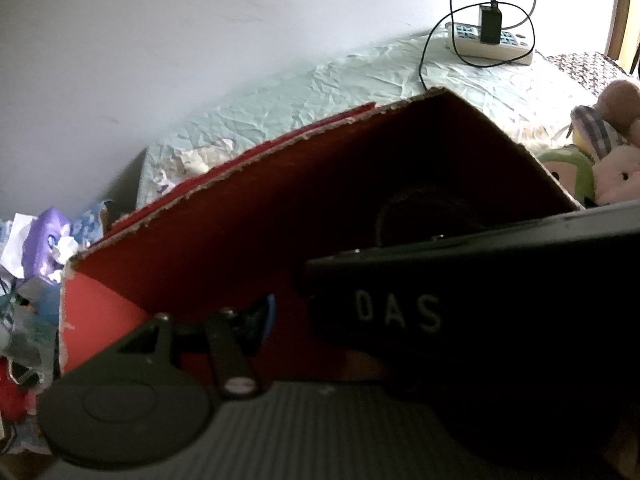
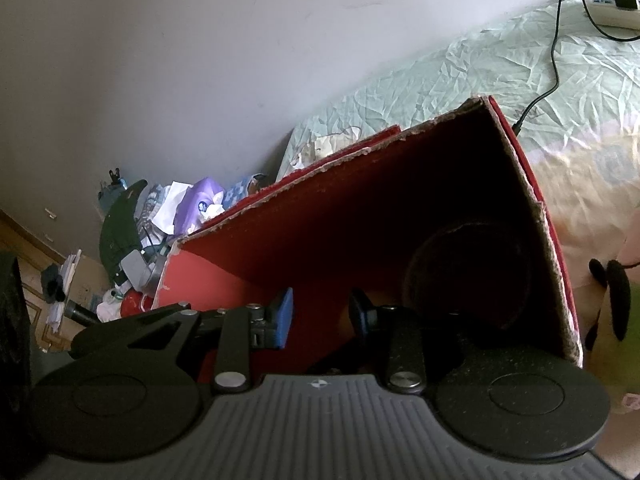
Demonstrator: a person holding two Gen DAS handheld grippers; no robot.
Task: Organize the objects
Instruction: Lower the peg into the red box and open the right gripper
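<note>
Box: red cardboard box [image 2: 320, 216] sits on the bed [image 2: 460, 76], open top up, long axis running from the clutter side toward the power strip [image 1: 492, 42].
Right gripper [image 2: 322, 316]: inside the box, blue pads parted, grasping nothing.
Left gripper [image 1: 280, 312]: mostly hidden behind a black device [image 1: 460, 312]; grip unclear.
Edges: frayed rim; plush toys [image 1: 600, 160] just beside the box's far end.

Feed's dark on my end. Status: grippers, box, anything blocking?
Right gripper open, empty, inside red box. Left gripper half hidden behind a black device; state unclear. Dark round object in box corner.
</note>
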